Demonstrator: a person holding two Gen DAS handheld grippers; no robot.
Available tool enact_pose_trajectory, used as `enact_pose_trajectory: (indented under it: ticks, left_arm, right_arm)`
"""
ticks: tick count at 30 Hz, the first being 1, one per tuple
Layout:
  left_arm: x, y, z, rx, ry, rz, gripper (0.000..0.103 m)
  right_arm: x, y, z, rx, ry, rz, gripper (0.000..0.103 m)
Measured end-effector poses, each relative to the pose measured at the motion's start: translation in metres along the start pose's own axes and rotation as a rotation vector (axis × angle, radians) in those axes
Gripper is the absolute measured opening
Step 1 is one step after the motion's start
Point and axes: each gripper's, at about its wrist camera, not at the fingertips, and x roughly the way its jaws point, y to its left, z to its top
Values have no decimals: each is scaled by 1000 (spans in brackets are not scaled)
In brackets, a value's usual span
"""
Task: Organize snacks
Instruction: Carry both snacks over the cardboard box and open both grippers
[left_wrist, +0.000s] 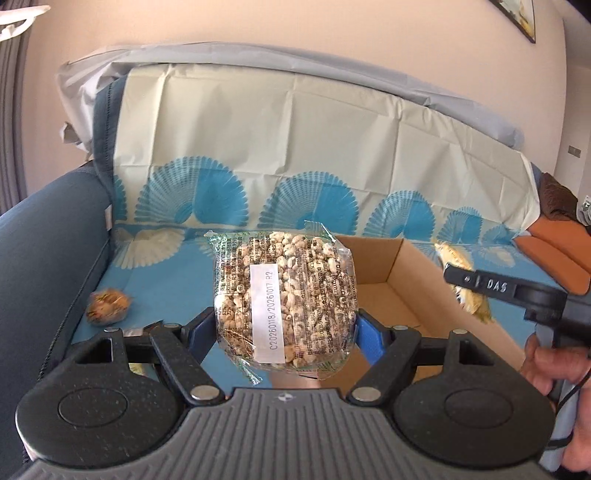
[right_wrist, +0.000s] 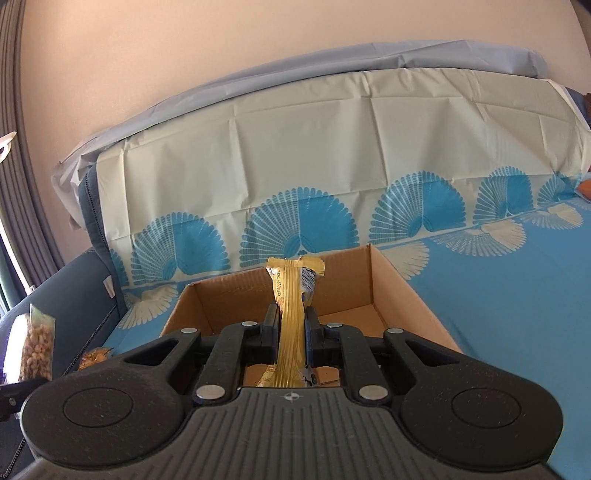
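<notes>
My left gripper (left_wrist: 284, 332) is shut on a clear packet of puffed grain (left_wrist: 284, 299) with a white date label, held above the sofa seat just left of an open cardboard box (left_wrist: 399, 295). My right gripper (right_wrist: 291, 332) is shut on a yellow snack packet (right_wrist: 291, 306), held upright over the near edge of the same box (right_wrist: 388, 280). The right gripper with its yellow packet (left_wrist: 469, 291) also shows at the right of the left wrist view. The puffed grain packet (right_wrist: 35, 347) shows at the left edge of the right wrist view.
A small round snack in clear wrap (left_wrist: 107, 306) lies on the seat at the left, also seen in the right wrist view (right_wrist: 94, 358). The sofa carries a blue and cream fan-patterned cover (right_wrist: 498, 295). The dark sofa armrest (left_wrist: 44, 258) rises at the left. Orange cushions (left_wrist: 554, 247) lie far right.
</notes>
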Motion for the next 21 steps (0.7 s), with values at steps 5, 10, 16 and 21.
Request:
enact_pose_trajectory:
  ticks: [5, 10, 16, 21]
  left_arm:
    - [32, -23, 18, -7, -2, -44, 82]
    - [50, -43, 27, 17, -3, -54, 82]
    - [54, -55, 36, 44, -26, -71, 82]
    - [56, -59, 41, 46, -43, -73, 82]
  right_arm:
    - [-1, -5, 2, 8, -12, -36, 13]
    - [-1, -12, 3, 18, -19, -65, 13]
    - [-3, -16, 5, 32, -31, -96, 13]
    - [-3, -14, 5, 28, -38, -100, 13]
